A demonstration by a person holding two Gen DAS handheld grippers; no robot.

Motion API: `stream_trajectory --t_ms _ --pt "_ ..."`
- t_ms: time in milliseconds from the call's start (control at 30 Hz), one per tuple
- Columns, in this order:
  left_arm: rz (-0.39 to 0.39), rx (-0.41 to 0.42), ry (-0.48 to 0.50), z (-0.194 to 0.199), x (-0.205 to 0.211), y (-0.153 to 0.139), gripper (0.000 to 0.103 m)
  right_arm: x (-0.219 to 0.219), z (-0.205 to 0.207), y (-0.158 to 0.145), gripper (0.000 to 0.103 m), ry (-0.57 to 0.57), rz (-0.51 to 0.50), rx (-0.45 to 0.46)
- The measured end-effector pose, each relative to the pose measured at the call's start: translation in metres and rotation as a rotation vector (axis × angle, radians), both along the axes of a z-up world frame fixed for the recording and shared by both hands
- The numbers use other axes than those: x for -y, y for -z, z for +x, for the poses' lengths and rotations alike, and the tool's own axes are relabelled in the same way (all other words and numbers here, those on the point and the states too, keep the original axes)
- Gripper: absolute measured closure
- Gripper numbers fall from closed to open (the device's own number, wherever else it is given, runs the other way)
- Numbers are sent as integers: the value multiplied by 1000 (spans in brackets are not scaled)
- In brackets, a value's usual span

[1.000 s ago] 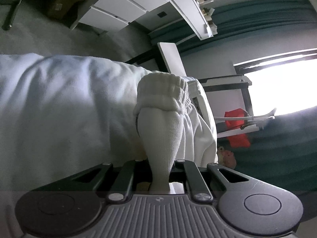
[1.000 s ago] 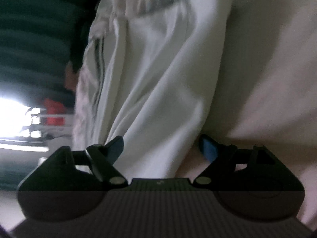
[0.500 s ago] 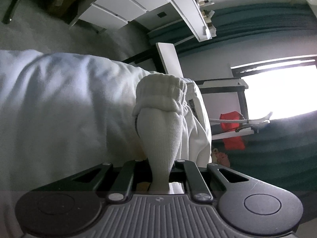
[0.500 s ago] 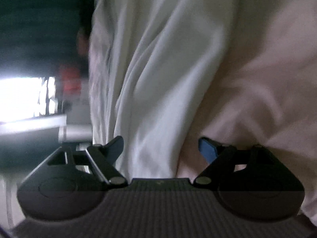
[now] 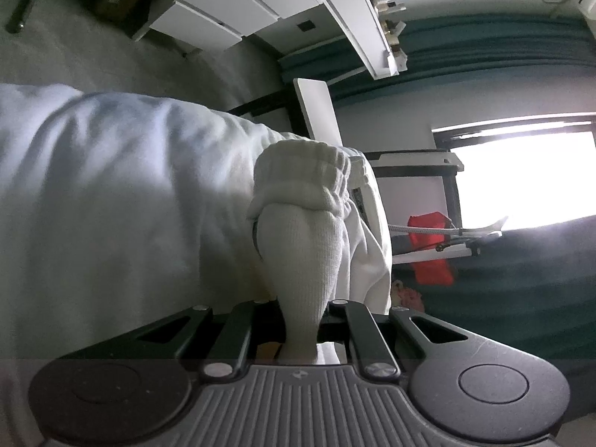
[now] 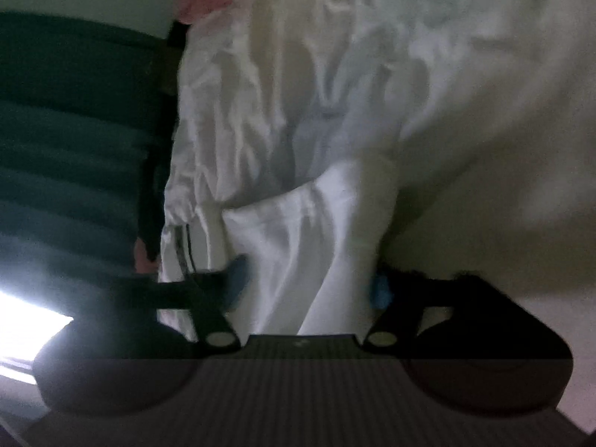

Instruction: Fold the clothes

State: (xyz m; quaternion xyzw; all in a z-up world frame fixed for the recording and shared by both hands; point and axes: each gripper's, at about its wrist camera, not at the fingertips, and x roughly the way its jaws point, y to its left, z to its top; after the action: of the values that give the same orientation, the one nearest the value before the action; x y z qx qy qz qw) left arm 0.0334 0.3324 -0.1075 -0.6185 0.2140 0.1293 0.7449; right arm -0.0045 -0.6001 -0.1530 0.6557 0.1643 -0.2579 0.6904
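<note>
Between blue pads of right gripper (image 6: 307, 283): hanging fold of white garment (image 6: 298, 141), long axis running away from tool; jaws closing around it, pads not yet pressing. Left gripper (image 5: 301, 329) pressed together, pinching ribbed cuff (image 5: 301, 260) straight ahead.

Probably a home bedroom: white drawers (image 5: 238, 11), teal curtains (image 5: 495, 56), bright window (image 5: 529, 175).

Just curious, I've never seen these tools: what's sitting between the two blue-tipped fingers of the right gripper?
A fold of the white garment lies between the closing jaws of the right gripper, seen in the right wrist view.
</note>
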Motion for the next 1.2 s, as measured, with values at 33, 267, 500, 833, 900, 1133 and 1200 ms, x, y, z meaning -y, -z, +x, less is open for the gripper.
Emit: stream_trajectory --t_ms 33,267,500,833,900,1133,1200 --pt "4 0 9 3 -1 0 93 5 -1 4 52 -9 16 13" --pt "73 21 36 1 8 -21 93 9 -5 -30 97 -107 -119 3" --pt "169 93 61 19 16 -84 93 5 16 -104 97 -159 -353 33" --pt "314 -15 16 188 31 -128 93 15 184 -151 97 -231 -511 -48" --pt "333 -25 19 232 34 -122 93 11 223 -142 97 -196 -546 -128" --pt "424 -193 30 368 52 -56 92 7 343 -53 97 -182 -608 -276" --pt "427 -243 41 388 52 -41 91 4 361 -33 97 -206 -642 -325"
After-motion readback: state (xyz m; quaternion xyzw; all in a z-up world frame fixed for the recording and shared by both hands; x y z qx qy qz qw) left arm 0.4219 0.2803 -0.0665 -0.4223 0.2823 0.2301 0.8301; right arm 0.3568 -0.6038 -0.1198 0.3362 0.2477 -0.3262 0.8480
